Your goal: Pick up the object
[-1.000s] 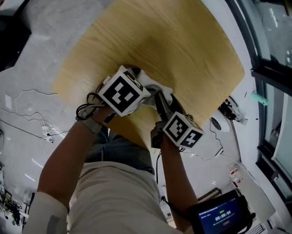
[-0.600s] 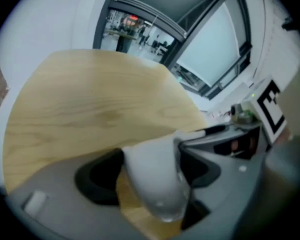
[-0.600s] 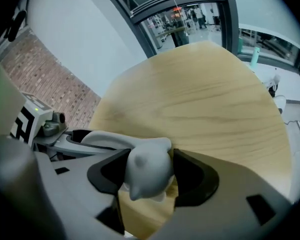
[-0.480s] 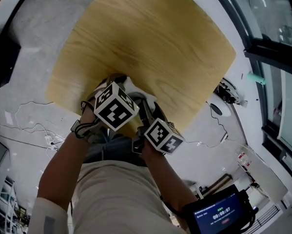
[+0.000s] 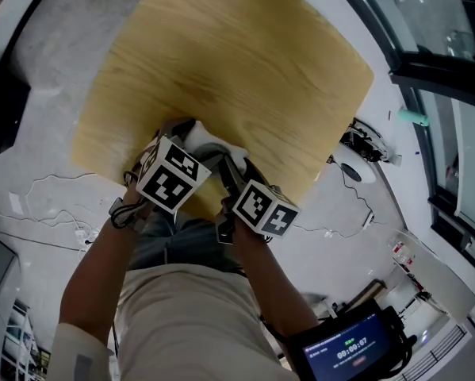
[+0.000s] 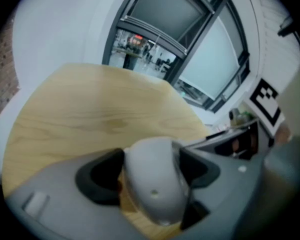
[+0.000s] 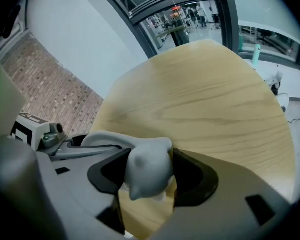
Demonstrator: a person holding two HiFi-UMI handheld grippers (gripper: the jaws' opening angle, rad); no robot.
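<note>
Left gripper: the left gripper [image 6: 150,174] is seen at the lower centre of the head view, cube upward, and its jaws are closed around the bulging end of the object.

Object: the soft grey-and-white rounded object [image 5: 212,144] is carried between both tools at the middle of the frame, over the near edge of the table. Whether it is touching the wood cannot be told.

Right gripper: the right gripper [image 7: 148,171] is pressed in just beside the left one, and its jaws are clamped on a narrower grey part with a small point. The double hold is judged to be there so that a limp thing is kept from sagging or twisting.

Table: the light wooden table with rounded corners [image 5: 300,70] is spread across the upper half and kept bare beneath the lift.

Screen: a black screen with green digits [image 5: 350,349] is left at the lower right, well apart from the work.
</note>
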